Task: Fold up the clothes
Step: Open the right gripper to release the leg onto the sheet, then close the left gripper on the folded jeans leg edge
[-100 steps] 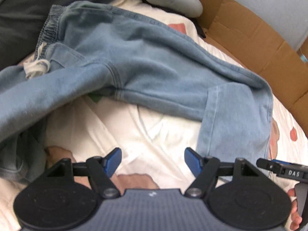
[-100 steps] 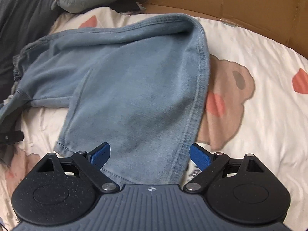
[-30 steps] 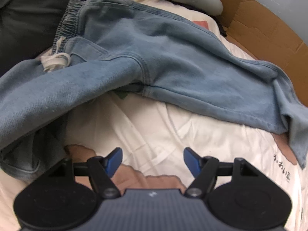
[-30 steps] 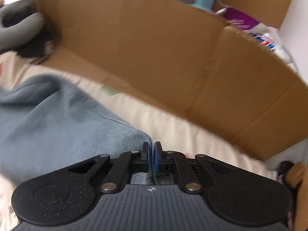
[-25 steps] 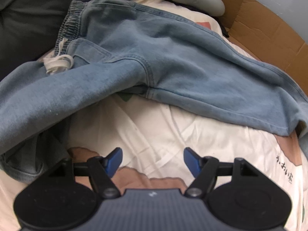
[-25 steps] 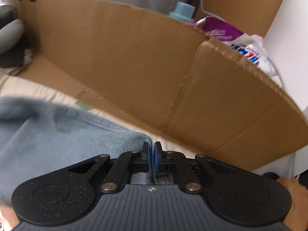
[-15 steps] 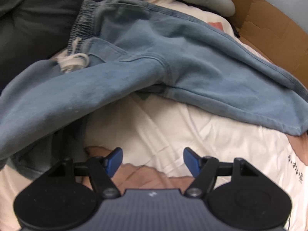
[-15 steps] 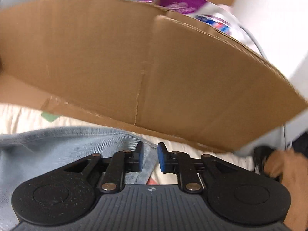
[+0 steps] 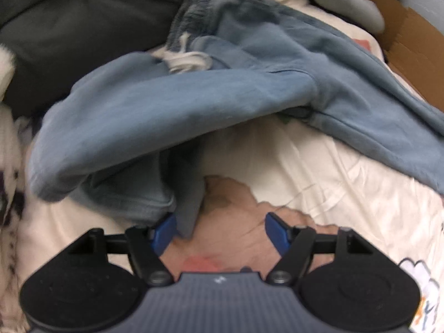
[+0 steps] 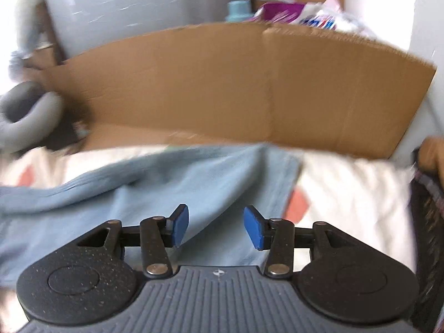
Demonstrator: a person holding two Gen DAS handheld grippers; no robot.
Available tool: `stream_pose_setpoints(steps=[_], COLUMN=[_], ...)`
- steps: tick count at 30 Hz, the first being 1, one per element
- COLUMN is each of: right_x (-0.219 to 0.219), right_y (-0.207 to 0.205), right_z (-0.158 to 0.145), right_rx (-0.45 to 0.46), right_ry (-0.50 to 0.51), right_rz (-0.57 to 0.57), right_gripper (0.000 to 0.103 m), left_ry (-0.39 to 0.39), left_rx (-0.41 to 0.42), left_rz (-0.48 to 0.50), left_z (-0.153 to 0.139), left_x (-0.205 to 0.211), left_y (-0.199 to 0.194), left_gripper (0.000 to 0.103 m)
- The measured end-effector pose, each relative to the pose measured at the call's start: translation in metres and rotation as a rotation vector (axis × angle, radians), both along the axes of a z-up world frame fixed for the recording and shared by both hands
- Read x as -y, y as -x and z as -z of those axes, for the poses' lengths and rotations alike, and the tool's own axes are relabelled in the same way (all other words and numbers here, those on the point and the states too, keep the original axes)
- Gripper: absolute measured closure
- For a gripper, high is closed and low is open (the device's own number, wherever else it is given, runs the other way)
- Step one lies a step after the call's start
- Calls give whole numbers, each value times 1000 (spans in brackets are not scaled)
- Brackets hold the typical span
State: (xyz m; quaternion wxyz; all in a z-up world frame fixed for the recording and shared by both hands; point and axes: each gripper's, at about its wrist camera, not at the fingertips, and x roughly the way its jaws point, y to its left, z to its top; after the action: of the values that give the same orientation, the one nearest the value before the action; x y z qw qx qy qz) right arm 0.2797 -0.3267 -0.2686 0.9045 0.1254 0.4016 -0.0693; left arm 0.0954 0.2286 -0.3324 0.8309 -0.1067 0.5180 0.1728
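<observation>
Bedding: white printed sheet (image 9: 347,183), creased, with brown and pink patches.
Barrier: brown cardboard panel (image 10: 249,88) standing along the sheet's far edge.
Cushion: grey neck pillow (image 10: 27,111) at the cardboard's left end.
Behind cardboard: light-blue bottle cap (image 10: 239,9); purple-and-white packaging (image 10: 294,14).
Far side: dark grey fabric (image 9: 83,19).

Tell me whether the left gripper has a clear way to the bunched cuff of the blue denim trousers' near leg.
Probably yes. The left gripper is open, and the bunched cuff lies right by its left pad, with only the white printed bedsheet beneath. Nothing sits between them, though blur hides whether they touch.
</observation>
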Motion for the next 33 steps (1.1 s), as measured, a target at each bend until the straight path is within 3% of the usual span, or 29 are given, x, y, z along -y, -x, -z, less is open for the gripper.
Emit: stream_pose_setpoints(steps=[7,13,17,21,26,33], right_x=[-45,-76,-95,-104,-109,-115], right_y=[28,48,63,74,90,107], right_z=[-1,-1,3,10,19,30], right_rx=[-5,-33,-59,-90,-120,-157], right_ry=[-50,-68,-61,-77,-103,-138], right_rz=[-137,-236,-287,-304,-299,-301], right_gripper=[52,51,51,51,51,51], left_ry=[-16,-33,5,-18,33,-28], left_rx=[27,8,44,64,92,140], left_rz=[-18,-48,-86,-93,-108,-72], left_z=[-14,-3,3,13,21,30], left_x=[-11,-27,-41,-44,-44,-35], left_y=[15,29,33,25,21,16], left_gripper=[28,28,28,28,29,34])
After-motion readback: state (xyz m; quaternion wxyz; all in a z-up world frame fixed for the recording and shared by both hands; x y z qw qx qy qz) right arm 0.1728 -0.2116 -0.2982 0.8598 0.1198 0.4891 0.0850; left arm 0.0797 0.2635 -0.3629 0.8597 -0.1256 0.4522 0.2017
